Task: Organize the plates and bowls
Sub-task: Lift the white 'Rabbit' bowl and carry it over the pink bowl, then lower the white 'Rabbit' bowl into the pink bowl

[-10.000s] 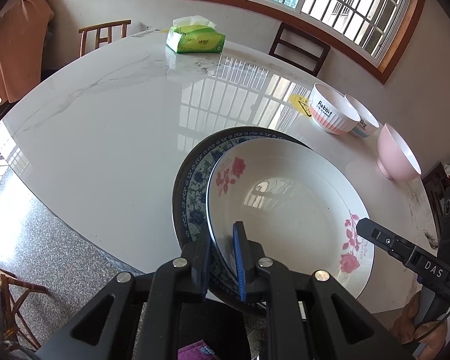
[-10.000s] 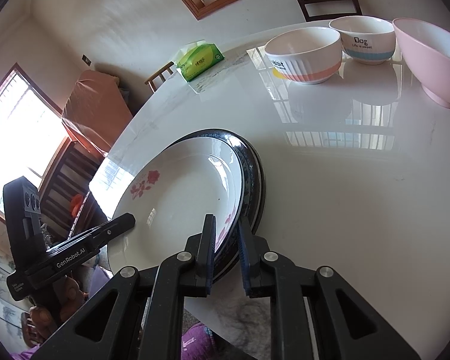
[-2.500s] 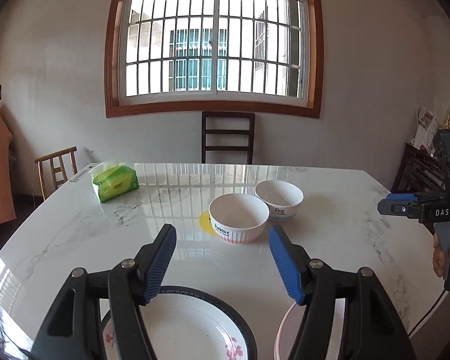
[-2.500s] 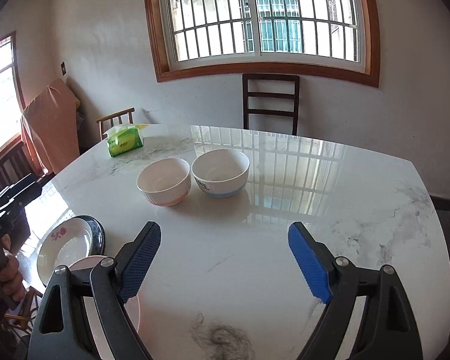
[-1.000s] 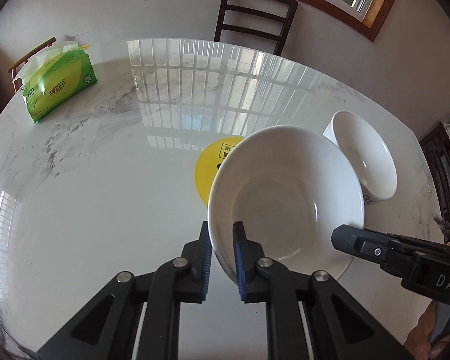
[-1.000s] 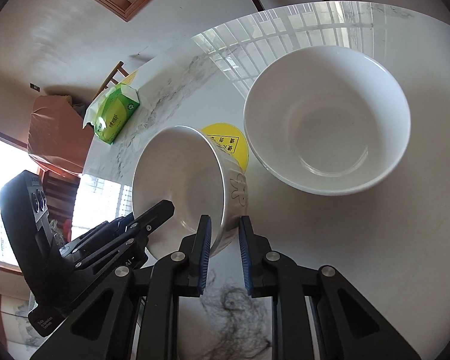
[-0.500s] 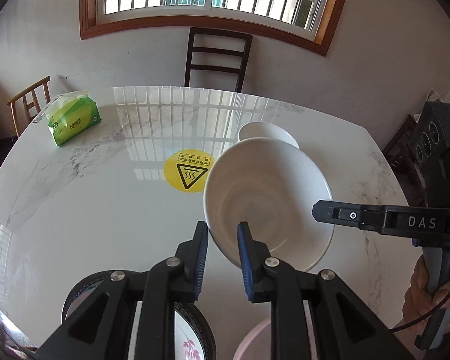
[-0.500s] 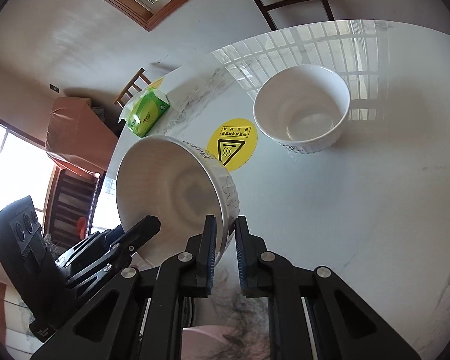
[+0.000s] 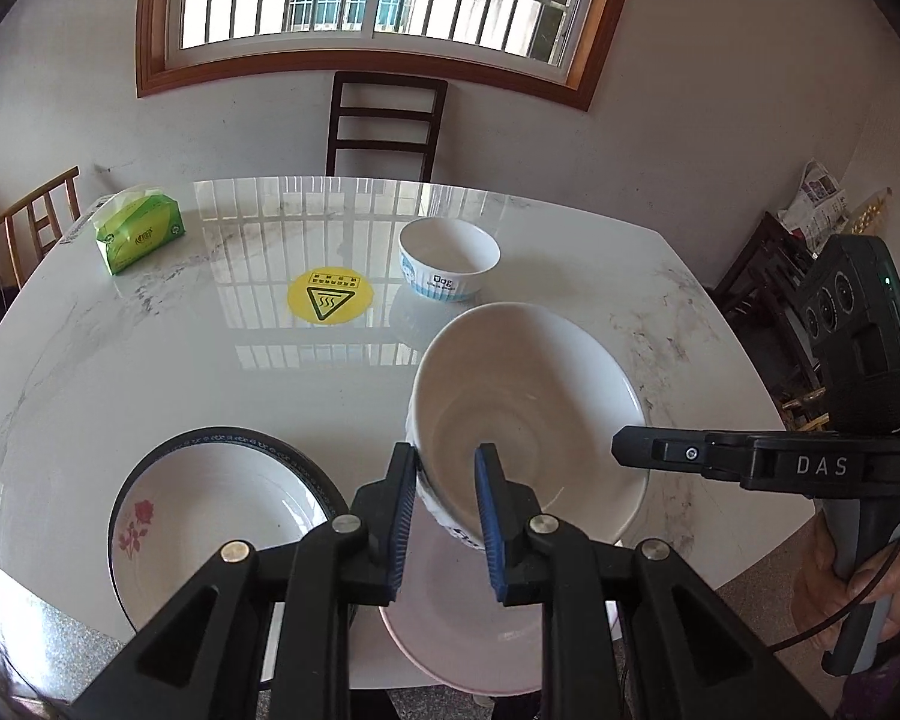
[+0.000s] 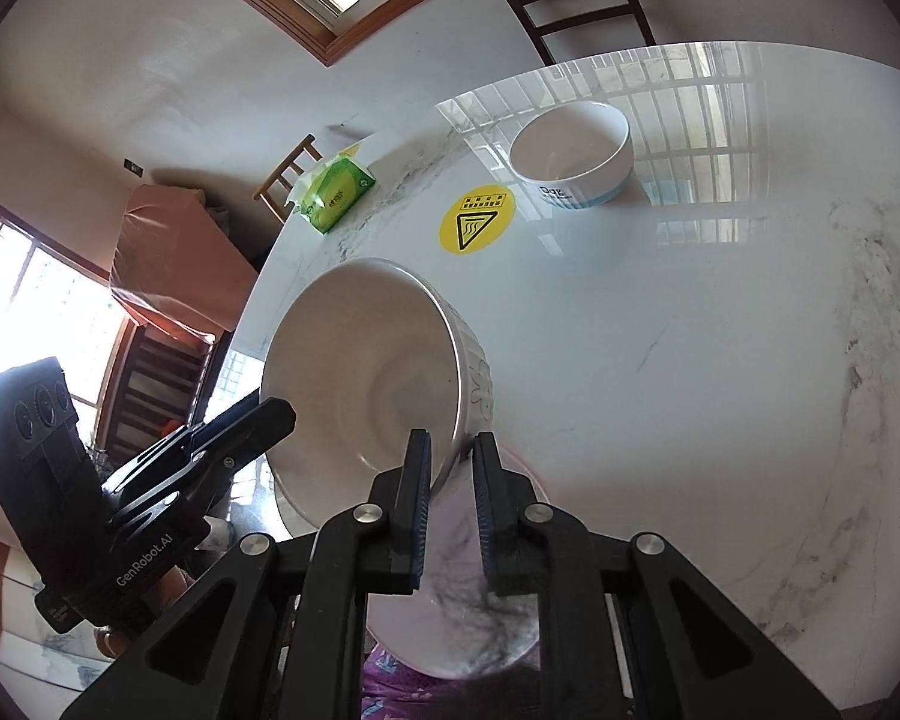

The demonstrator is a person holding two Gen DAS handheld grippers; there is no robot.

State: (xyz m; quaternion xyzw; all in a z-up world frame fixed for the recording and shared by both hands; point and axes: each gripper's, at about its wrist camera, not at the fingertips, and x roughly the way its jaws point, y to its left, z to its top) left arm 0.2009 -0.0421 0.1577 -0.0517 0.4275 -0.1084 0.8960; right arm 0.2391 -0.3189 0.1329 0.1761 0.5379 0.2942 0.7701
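Now, left gripper point(image 9: 445, 507): my jaws clenched on white bowl point(image 9: 525, 414) rim, tilted over pink bowl point(image 9: 462, 624) for nesting.
right gripper point(image 10: 452, 501): my jaws clenched on opposite rim, sharing weight.

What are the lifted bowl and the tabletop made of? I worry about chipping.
The white bowl looks like glazed ceramic: thick wall, glossy inside, ribbed relief outside. The tabletop looks like polished marble or a marble-look slab: grey veins and a mirror-like window reflection. Both look hard, so a knock could chip.

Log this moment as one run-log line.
left claw: shut on white bowl rim | right claw: shut on same rim | bowl: tilted above pink bowl | Dog bowl: on table
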